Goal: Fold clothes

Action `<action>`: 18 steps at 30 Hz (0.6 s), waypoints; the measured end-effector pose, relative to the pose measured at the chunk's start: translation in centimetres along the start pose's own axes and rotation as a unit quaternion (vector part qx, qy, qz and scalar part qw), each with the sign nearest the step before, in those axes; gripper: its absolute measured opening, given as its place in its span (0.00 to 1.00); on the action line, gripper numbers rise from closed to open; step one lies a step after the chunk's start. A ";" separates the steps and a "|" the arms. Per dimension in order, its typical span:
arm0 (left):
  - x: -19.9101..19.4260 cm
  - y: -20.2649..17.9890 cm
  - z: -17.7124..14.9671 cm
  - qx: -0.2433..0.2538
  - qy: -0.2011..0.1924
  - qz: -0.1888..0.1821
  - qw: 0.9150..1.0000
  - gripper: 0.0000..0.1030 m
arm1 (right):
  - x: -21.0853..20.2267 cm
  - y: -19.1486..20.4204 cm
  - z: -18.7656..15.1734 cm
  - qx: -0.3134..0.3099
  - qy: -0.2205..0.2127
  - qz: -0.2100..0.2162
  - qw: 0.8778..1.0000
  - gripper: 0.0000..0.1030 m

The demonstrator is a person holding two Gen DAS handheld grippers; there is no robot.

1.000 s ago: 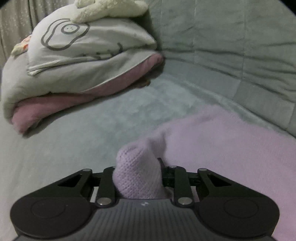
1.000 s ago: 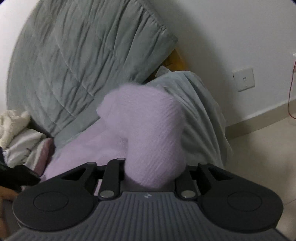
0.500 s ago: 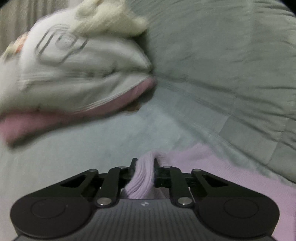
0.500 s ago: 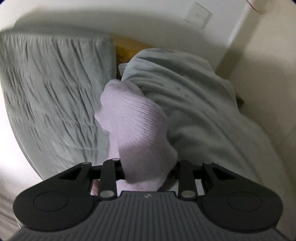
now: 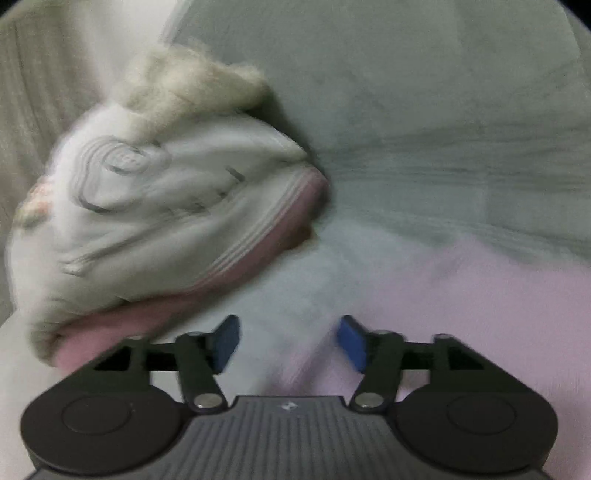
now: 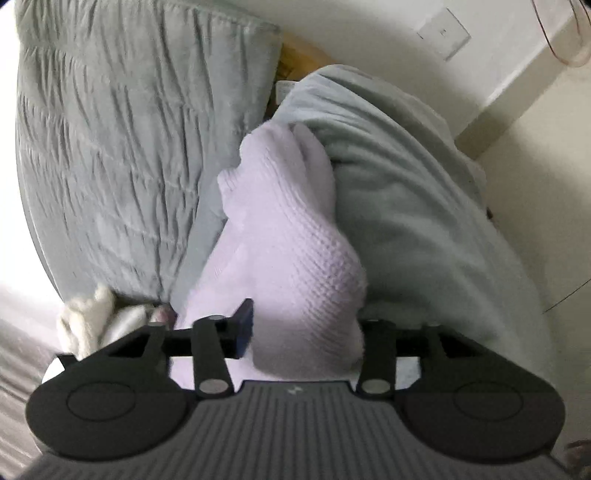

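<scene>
A lilac knit sweater [image 5: 461, 314] lies spread on the grey sofa seat, low and to the right in the left wrist view. My left gripper [image 5: 288, 345] hangs just above its edge, jaws opening, blue pads [image 5: 225, 343] apart and nothing between them. In the right wrist view a bunched fold of the same sweater [image 6: 288, 240] rises up against the sofa arm. My right gripper [image 6: 306, 332] is opening too. The fold still sits between its jaws, the left pad [image 6: 243, 328] stands clear of it, and the knit hides the right pad.
A stack of folded clothes [image 5: 166, 206], white over pink with a cream fluffy piece on top, sits at the left of the seat. The quilted grey back cushion [image 6: 110, 147] and a blanket-covered sofa arm [image 6: 406, 221] close the space. A wall socket [image 6: 443, 35] and floor lie beyond.
Both grippers were shut on lilac folds and have spread their jaws. The left one has let its fold drop and risen a little. The right one has rolled and shifted sideways.
</scene>
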State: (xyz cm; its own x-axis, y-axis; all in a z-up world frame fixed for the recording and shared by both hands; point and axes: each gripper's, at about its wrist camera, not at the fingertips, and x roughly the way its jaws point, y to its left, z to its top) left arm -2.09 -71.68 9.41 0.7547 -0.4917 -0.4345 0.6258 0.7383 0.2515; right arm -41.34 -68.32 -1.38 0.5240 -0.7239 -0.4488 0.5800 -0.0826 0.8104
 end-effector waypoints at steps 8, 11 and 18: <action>-4.9 0.5 0.9 0.022 -0.024 -0.032 0.999 0.78 | -4.0 4.4 3.0 -0.220 -0.152 0.049 0.962 0.83; -4.5 -1.1 -0.9 0.037 0.019 -0.054 0.998 0.78 | 1.4 9.6 4.0 -0.326 0.006 0.120 0.938 0.82; 0.3 -3.4 -4.6 0.116 0.129 -0.015 0.985 0.85 | 10.4 8.8 5.5 -0.459 0.075 -0.064 0.883 0.51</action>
State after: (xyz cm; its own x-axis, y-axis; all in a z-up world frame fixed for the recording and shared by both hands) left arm -4.89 -72.24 4.41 0.6790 -0.3565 -0.6418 0.6978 0.5852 0.4131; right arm -34.16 -80.36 3.15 0.4539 -0.6437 -0.6161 0.8657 0.4824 0.1338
